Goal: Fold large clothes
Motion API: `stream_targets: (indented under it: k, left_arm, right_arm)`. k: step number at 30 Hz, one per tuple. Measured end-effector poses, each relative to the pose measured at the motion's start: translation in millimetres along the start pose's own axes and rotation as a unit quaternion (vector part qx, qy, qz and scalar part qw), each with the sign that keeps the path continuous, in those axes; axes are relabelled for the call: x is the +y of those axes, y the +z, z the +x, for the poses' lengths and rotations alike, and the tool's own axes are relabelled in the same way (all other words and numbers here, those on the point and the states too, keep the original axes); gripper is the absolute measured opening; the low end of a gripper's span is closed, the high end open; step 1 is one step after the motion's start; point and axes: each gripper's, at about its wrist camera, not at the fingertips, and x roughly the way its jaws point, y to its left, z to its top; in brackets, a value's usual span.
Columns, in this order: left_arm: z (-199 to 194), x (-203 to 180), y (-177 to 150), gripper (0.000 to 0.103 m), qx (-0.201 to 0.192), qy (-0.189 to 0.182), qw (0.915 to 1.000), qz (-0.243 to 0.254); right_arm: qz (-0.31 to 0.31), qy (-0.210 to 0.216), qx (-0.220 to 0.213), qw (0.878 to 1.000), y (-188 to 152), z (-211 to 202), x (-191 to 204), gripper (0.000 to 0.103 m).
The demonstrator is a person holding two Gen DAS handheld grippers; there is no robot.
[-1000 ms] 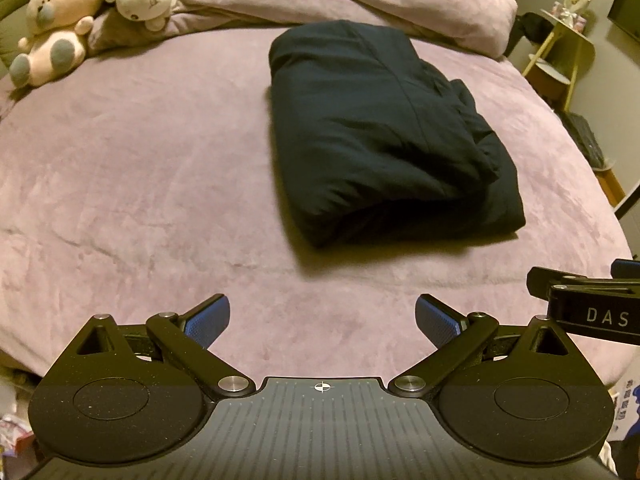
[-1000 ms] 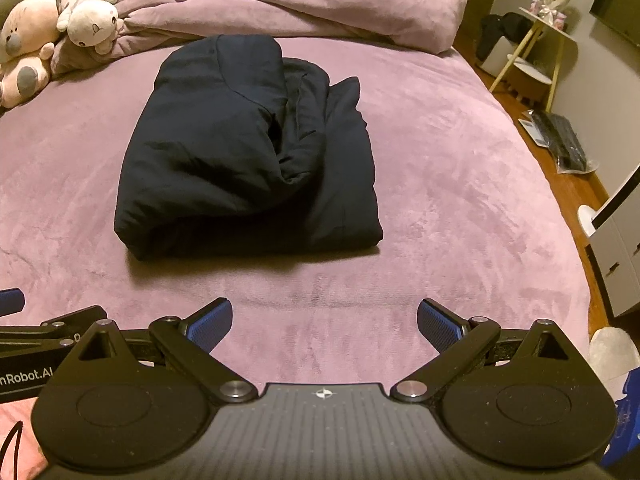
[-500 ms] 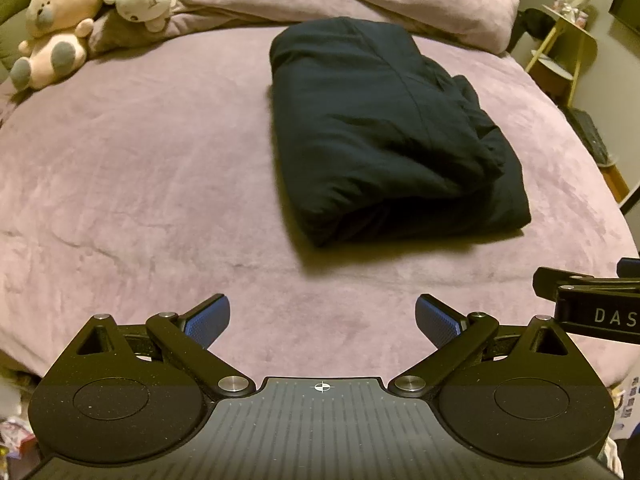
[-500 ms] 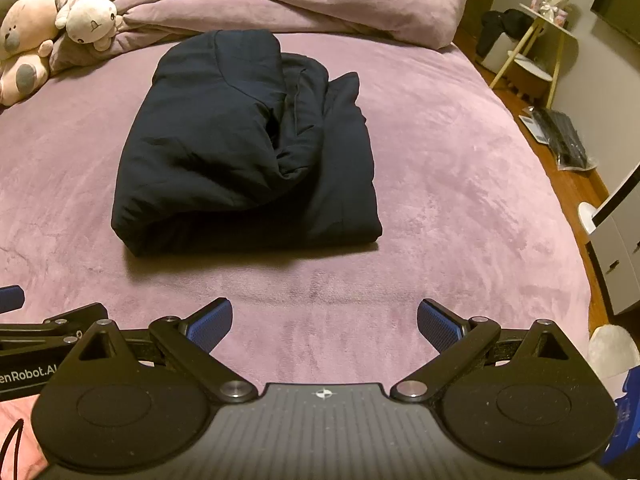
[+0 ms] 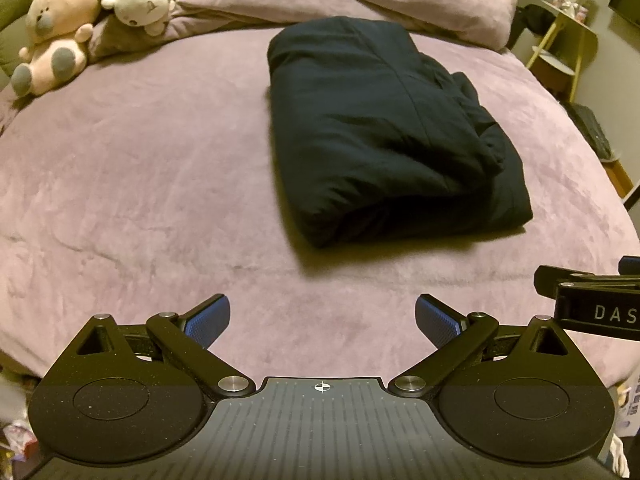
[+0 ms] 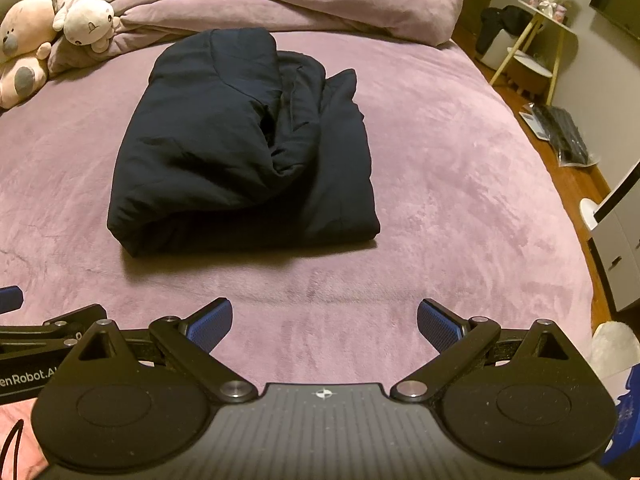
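A dark navy padded garment (image 5: 384, 132) lies folded into a thick rectangular bundle on the mauve bed (image 5: 132, 184); the right wrist view shows the garment (image 6: 236, 148) with its rumpled layered edge on the right side. My left gripper (image 5: 322, 320) hovers open over the bed's near edge, well short of the bundle, nothing between its blue pads. My right gripper (image 6: 324, 322) is likewise open and empty, level with the left one. Each gripper shows at the edge of the other's view.
A bunched mauve duvet (image 6: 288, 4) lies across the head of the bed, with two plush toys (image 5: 60, 28) at the far left. A yellow-legged side table (image 6: 536, 28) and dark items on the wooden floor (image 6: 564, 136) stand right of the bed.
Both grippers have drifted slightly, so the bundle sits a little differently in each view. The garment itself has not moved and both grippers stay open.
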Motion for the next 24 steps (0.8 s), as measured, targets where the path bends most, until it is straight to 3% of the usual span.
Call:
stream_targets:
  k: [24]
  left_arm:
    - [2.6,-1.6,-0.7,0.102,0.008,-0.001,1.0000,0.002]
  right_arm:
    - [0.003,-0.001,-0.001,1.000,-1.6,0.5,-2.4,0.099]
